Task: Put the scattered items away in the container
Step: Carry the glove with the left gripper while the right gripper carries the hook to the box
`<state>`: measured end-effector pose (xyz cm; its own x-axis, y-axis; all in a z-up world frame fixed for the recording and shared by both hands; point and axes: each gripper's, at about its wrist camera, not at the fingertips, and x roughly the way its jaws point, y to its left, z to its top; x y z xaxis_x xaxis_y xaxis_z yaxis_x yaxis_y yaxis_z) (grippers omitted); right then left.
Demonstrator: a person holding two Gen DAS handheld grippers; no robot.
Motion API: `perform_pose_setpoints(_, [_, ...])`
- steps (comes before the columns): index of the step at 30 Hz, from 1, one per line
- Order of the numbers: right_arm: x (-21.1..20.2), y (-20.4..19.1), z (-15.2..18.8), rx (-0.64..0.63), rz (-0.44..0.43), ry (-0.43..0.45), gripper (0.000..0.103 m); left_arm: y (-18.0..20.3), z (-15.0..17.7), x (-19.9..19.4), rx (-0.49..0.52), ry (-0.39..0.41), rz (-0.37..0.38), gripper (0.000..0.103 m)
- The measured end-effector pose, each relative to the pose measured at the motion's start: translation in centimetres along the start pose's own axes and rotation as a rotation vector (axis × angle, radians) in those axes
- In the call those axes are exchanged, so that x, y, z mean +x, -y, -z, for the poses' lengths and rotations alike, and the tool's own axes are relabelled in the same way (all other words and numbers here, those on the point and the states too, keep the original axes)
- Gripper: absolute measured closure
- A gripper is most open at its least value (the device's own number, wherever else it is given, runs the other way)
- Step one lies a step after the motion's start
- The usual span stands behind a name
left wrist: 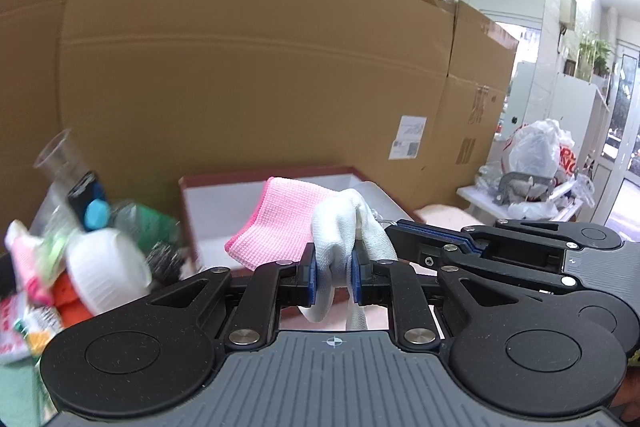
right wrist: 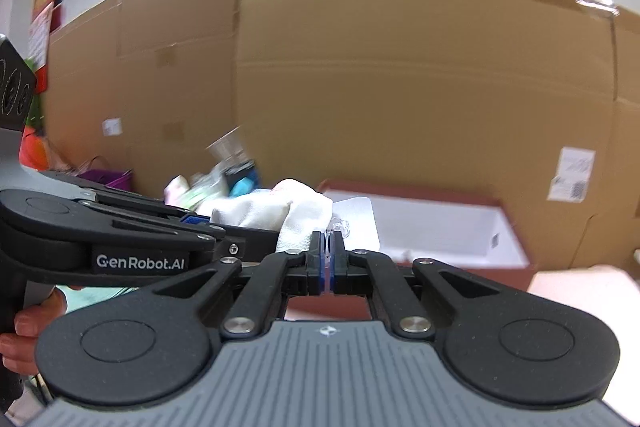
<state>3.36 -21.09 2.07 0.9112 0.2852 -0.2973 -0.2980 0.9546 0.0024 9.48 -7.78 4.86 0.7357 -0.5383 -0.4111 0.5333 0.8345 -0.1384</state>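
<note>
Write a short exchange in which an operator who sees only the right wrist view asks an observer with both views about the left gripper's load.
Operator: My right gripper is shut on a clear plastic piece. The left gripper is side-on to me. Does it grip the white cloth?
Observer: Yes, its blue pads press the white cloth from both sides.
Operator: Is anything else with it?
Observer: A pink cloth shows just behind the white one, in front of the white-lined box. Whether the pads catch it too, I cannot tell.
</note>
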Motion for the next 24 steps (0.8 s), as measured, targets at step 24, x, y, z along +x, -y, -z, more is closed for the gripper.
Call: perform_pose_setpoints(24, [15.3,16.8,-0.8,0.123,0.073,-0.202,0.1,-0.5,-3.9,24.9,-0.08,-0.232,-0.025,0.09])
